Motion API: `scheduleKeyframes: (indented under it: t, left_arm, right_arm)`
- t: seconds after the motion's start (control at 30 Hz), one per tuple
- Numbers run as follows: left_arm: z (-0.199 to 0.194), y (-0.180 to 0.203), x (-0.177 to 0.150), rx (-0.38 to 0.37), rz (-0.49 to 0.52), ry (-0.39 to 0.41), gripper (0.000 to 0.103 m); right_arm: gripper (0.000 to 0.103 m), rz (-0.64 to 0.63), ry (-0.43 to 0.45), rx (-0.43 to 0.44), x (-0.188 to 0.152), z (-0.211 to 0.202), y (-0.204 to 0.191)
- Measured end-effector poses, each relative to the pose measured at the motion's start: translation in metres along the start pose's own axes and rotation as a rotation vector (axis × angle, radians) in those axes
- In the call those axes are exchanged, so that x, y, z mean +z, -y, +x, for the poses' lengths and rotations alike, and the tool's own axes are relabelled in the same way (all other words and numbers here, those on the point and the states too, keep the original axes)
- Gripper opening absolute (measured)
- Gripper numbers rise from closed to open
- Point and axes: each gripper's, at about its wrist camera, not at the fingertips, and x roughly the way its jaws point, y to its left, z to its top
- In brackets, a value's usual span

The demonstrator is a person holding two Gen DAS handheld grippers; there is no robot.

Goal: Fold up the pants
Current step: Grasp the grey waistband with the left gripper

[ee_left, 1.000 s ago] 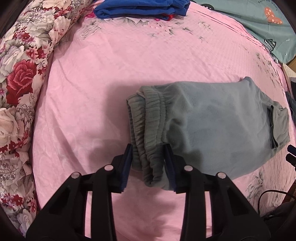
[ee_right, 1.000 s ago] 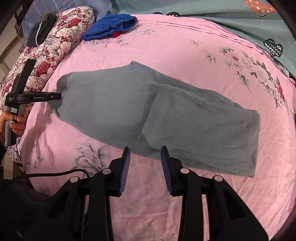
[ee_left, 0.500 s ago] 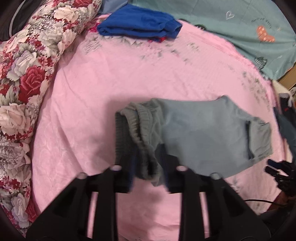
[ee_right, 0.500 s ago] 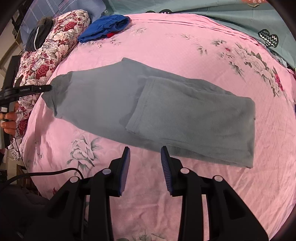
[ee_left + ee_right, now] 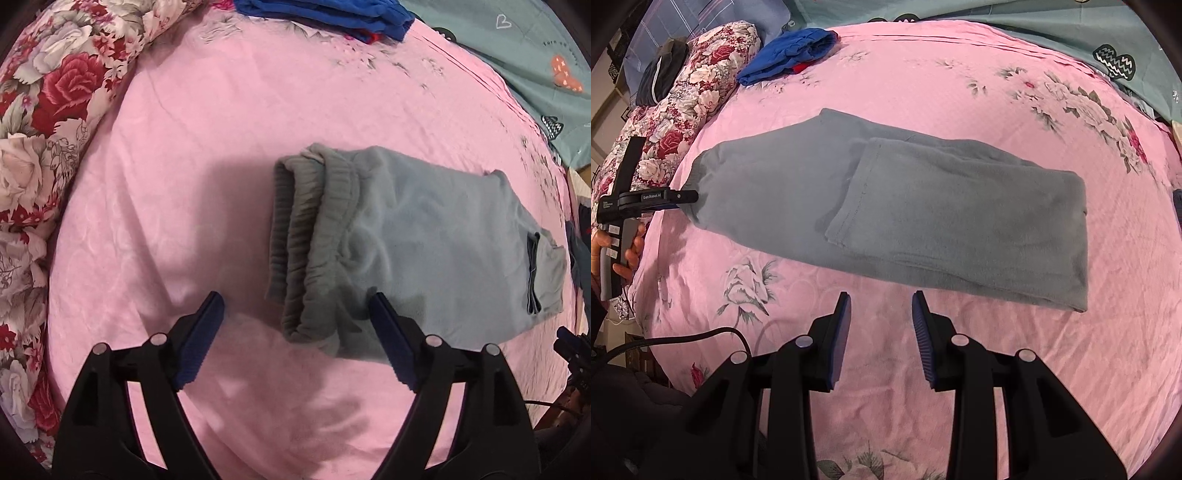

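Observation:
Grey fleece pants (image 5: 905,206) lie folded on the pink bedsheet (image 5: 923,92), legs doubled over the body. Their ribbed waistband (image 5: 306,240) faces my left gripper. My left gripper (image 5: 295,314) is open wide, its fingers on either side of the waistband's near corner, holding nothing. It also shows in the right wrist view (image 5: 683,195) at the pants' left end. My right gripper (image 5: 881,321) is open and empty, just short of the pants' near edge.
A floral quilt (image 5: 48,122) runs along the left side of the bed. A folded blue garment (image 5: 786,55) lies at the far end. A teal sheet (image 5: 535,66) covers the far right. A black cable (image 5: 683,338) hangs at the near left edge.
My left gripper opened and let go of the waistband, which now rests on the bed. My right gripper stayed open and drew back slightly from the pants.

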Motion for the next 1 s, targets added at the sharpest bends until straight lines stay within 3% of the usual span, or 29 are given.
scheduleKeyframes:
  t: [0.23, 0.27, 0.3, 0.33, 0.37, 0.47, 0.7, 0.87, 1.0]
  left_arm:
    - [0.002, -0.007, 0.011, -0.06, -0.033, -0.058, 0.083]
    - [0.001, -0.007, 0.012, -0.055, -0.034, -0.055, 0.065]
    - [-0.002, -0.006, 0.012, -0.039, -0.027, -0.057, 0.036]
    - [-0.002, -0.006, 0.012, -0.071, -0.022, -0.073, 0.027]
    - [-0.003, -0.005, 0.011, -0.116, -0.019, -0.087, 0.025]
    - [-0.001, -0.001, 0.007, -0.103, 0.017, -0.082, 0.025]
    - [0.006, 0.001, 0.015, -0.112, -0.014, -0.088, 0.025]
    - [-0.013, 0.014, 0.006, -0.054, 0.034, -0.007, 0.02]
    - [-0.043, 0.023, 0.004, -0.096, 0.026, 0.07, 0.017]
  right_arm:
    - [0.034, 0.0, -0.006, -0.006, 0.001, 0.002, -0.01]
    - [0.034, 0.0, -0.006, -0.007, 0.001, 0.003, -0.011]
    - [0.034, 0.001, -0.006, -0.008, 0.001, 0.004, -0.012]
    - [0.034, 0.004, -0.006, -0.008, 0.001, 0.004, -0.013]
    - [0.034, 0.008, -0.007, -0.007, 0.001, 0.005, -0.014]
    - [0.034, 0.009, -0.009, -0.006, 0.002, 0.007, -0.016]
    - [0.034, 0.006, -0.014, -0.006, 0.002, 0.009, -0.023]
    - [0.034, 0.004, -0.008, -0.014, -0.001, 0.006, -0.023]
    - [0.034, 0.01, -0.011, -0.016, -0.001, 0.006, -0.018]
